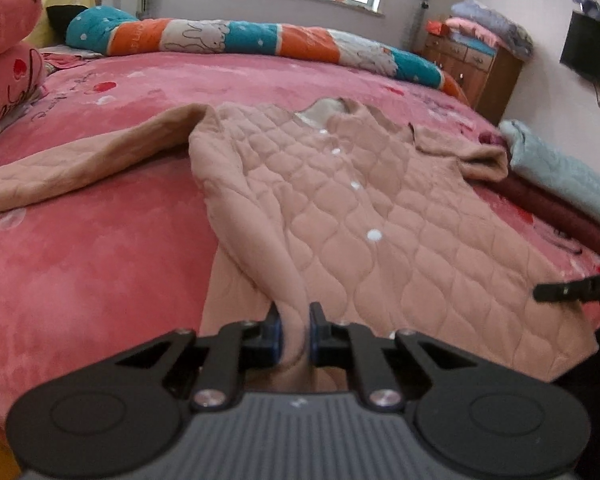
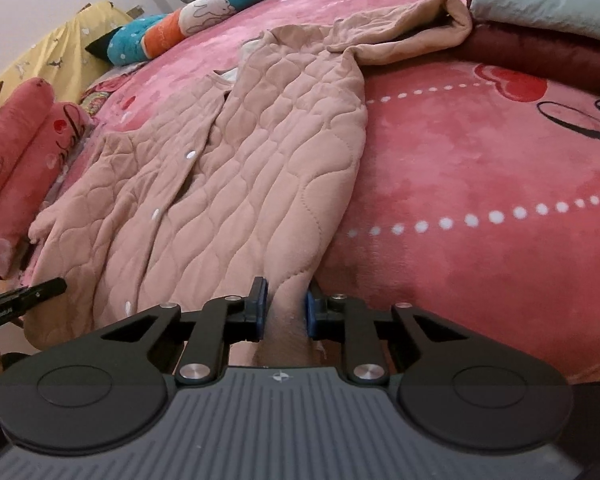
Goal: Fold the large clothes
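A wide bed with a soft pink blanket fills both views, and along its far side lies a long rolled quilt in blue, orange and white. At the bed's right edge a pale blue folded blanket rests on a dark red one, just beside one sleeve. The beige quilted jacket lies spread flat in the middle, front up – small white buttons run down it. The left gripper pinches the hem's left corner; the right gripper is closed on the right corner.
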A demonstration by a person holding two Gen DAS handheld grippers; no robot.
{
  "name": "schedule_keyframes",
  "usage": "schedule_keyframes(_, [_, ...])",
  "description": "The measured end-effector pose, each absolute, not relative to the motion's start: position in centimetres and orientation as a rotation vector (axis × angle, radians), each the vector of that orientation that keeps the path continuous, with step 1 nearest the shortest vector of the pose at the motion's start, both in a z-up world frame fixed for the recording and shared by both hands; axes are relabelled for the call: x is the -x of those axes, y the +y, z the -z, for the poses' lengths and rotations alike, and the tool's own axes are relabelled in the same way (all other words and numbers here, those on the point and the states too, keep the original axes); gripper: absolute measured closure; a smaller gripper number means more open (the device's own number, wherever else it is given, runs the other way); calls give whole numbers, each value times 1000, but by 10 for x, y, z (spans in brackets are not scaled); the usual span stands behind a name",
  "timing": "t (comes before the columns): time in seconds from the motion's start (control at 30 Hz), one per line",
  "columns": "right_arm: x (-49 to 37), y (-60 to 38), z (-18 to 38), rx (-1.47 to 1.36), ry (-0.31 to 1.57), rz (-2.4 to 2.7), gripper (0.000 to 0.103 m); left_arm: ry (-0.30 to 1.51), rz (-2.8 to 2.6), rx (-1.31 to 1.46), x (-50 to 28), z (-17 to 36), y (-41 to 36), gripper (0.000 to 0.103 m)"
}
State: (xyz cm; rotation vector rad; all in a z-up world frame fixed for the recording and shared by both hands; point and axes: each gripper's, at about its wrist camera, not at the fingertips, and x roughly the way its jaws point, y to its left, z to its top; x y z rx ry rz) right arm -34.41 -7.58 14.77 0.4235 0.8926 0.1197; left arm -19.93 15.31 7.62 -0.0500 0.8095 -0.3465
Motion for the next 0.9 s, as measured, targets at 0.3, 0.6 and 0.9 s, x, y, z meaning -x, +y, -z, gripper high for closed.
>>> schedule_keyframes(0.3, [333,-80,-139,-387,955,-6,49,813,313,47,211,-89,157,89])
schedule_keyframes(0.6, [342,-103,-153,-500,768,17,4,742,277,34,218,-124,166,54])
schedule_keyframes(0.9, [313,-106,-145,-526,672,-12,2,679,225,55,188,-145,169,28])
